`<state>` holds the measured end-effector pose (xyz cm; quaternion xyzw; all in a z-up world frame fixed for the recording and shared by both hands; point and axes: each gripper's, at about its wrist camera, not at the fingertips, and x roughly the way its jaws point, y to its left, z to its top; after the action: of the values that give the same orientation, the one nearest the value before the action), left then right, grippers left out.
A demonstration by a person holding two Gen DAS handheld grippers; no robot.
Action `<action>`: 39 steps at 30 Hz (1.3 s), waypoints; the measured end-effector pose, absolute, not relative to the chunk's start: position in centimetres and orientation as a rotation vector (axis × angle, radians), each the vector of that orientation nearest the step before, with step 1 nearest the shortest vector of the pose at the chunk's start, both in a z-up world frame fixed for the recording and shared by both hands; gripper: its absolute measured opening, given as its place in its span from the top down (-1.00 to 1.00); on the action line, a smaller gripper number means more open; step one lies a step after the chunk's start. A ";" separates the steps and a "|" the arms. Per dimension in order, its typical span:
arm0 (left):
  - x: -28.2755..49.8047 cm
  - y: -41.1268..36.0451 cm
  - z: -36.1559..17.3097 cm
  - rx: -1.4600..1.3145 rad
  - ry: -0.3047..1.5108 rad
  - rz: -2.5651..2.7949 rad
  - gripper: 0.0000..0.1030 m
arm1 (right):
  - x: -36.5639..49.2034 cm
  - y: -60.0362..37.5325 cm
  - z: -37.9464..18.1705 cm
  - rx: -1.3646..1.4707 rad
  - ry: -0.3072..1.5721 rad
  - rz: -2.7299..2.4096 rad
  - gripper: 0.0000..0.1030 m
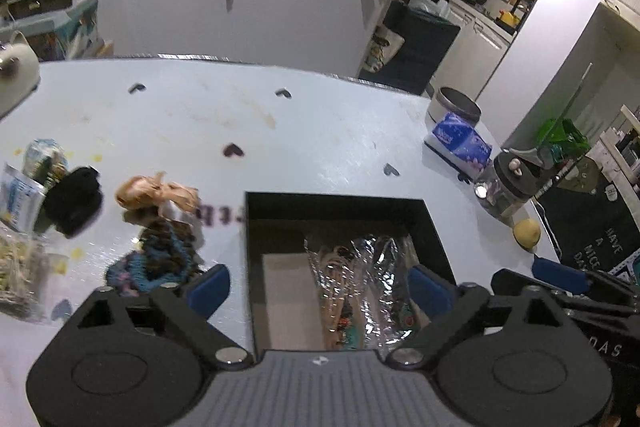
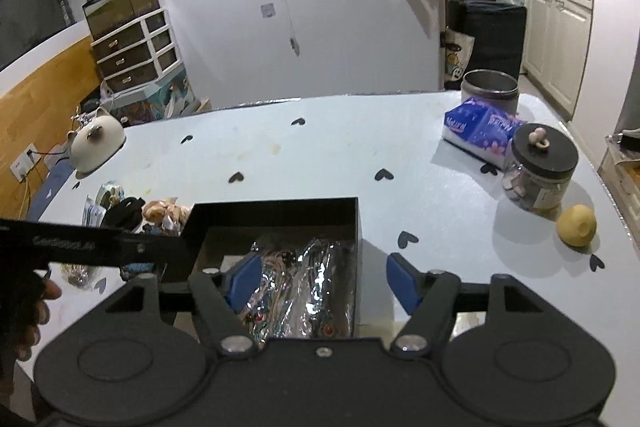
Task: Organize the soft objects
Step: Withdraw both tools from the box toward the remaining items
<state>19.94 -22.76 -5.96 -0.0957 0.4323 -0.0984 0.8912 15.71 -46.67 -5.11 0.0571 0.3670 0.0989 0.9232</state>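
Note:
A black open box (image 1: 434, 227) (image 2: 280, 211) sits on the pale blue table and holds clear plastic bags of small items (image 1: 372, 267) (image 2: 308, 279). My left gripper (image 1: 320, 287) is open and empty, hovering over the box's near end. My right gripper (image 2: 320, 285) is open and empty, over the box's right wall. Left of the box lie soft things: a black cloth piece (image 1: 74, 201) (image 2: 124, 209), a tan scrunchie (image 1: 156, 193) (image 2: 164, 211) and a blue crocheted piece (image 1: 160, 259). The left gripper's body (image 2: 80, 247) shows in the right wrist view.
A tissue pack (image 1: 460, 143) (image 2: 484, 131), a metal tin (image 2: 490, 87), a black-lidded glass jar (image 2: 540, 167) and a yellow fruit (image 2: 576, 227) stand on the right. A cat-shaped white pot (image 2: 94, 143) stands at far left. Packets (image 1: 20, 195) lie at the table's left edge.

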 end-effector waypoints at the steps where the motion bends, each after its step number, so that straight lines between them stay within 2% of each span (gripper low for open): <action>1: 19.7 -22.5 -5.7 -0.196 0.887 -0.201 -0.95 | 15.5 -46.5 -5.0 0.117 0.746 0.196 -0.42; 7: 18.4 -20.7 -4.7 -0.178 0.838 -0.191 -1.00 | 14.3 -45.5 -4.2 0.103 0.692 0.159 -0.63; 10: 18.0 -19.6 -4.3 -0.165 0.813 -0.188 -1.00 | 13.7 -44.7 -3.9 0.098 0.666 0.132 -0.78; 12: 17.6 -18.5 -4.1 -0.159 0.794 -0.187 -1.00 | 13.3 -44.1 -3.6 0.102 0.644 0.114 -0.95; 14: 17.3 -17.3 -3.7 -0.157 0.777 -0.177 -1.00 | 13.0 -43.6 -3.4 0.109 0.622 0.097 -1.00; 39: 17.0 -1.0 -1.5 -0.100 0.614 -0.107 -1.00 | 13.1 -29.5 -2.0 0.137 0.504 0.037 -1.00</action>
<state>17.03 -1.02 -1.55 -0.0492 0.3018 -0.0528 0.9506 13.13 -29.49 -2.05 0.0678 0.2490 0.0181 0.9659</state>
